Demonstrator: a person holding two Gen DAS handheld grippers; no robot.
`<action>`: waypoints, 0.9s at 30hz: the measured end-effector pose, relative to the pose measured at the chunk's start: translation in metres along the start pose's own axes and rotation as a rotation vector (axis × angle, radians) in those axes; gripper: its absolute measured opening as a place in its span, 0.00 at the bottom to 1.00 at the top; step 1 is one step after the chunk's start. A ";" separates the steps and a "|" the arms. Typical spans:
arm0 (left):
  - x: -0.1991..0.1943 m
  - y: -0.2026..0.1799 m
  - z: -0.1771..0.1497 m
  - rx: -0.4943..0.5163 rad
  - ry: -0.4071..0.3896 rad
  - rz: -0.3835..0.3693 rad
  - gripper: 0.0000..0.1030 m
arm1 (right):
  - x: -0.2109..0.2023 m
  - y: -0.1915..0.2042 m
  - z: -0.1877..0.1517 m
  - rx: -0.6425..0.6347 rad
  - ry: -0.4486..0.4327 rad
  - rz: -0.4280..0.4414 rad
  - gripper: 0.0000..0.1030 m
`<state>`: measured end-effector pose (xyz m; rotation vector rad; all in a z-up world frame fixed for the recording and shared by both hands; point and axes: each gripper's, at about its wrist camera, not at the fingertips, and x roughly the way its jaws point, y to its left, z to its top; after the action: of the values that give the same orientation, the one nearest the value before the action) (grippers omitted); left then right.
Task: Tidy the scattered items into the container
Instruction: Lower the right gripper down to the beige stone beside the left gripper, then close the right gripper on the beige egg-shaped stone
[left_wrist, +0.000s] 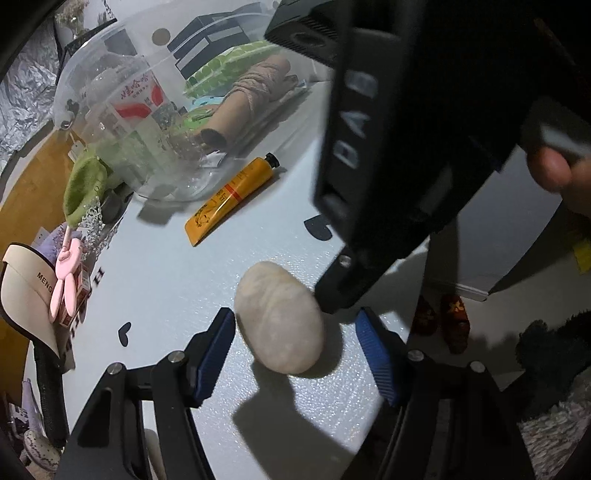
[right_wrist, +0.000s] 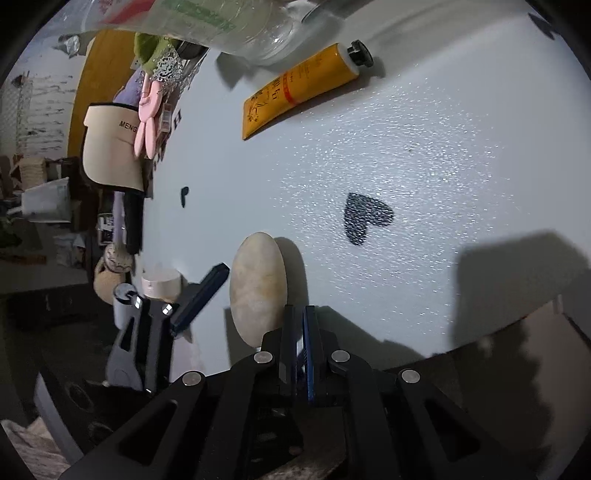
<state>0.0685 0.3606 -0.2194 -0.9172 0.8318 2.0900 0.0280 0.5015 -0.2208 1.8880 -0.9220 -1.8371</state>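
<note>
A cream oval stone (left_wrist: 280, 317) lies on the white table (left_wrist: 166, 280). My left gripper (left_wrist: 295, 317) stands open around it, one blue pad close to its left side and the other pad apart on its right. My right gripper (left_wrist: 327, 304), shut with nothing in it, points down from the upper right with its tip against the stone's right edge. In the right wrist view the shut right gripper (right_wrist: 299, 312) sits beside the stone (right_wrist: 256, 288), and one left finger (right_wrist: 201, 297) is on the stone's far side. An orange tube (left_wrist: 232, 192) lies near the clear container (left_wrist: 147, 122).
The container holds a red-and-white labelled pack. Behind it lie a cardboard roll wound with twine (left_wrist: 251, 96) and green items. A cream visor (left_wrist: 26, 291), a pink bunny-shaped item (left_wrist: 66, 273) and a green cloth (left_wrist: 83, 188) crowd the table's left edge. Right of the table is floor with slippers (left_wrist: 439, 317).
</note>
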 end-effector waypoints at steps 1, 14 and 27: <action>0.000 0.000 0.000 -0.003 0.000 0.003 0.64 | 0.001 0.000 0.001 0.003 0.006 -0.001 0.05; 0.003 0.039 -0.011 -0.259 0.043 -0.056 0.39 | -0.002 0.016 0.006 0.003 0.045 0.059 0.05; -0.001 0.049 -0.018 -0.350 0.011 -0.124 0.37 | -0.001 0.004 0.026 0.242 0.037 0.144 0.64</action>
<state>0.0368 0.3197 -0.2158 -1.1326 0.4057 2.1585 0.0019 0.5039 -0.2203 1.9286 -1.2816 -1.6639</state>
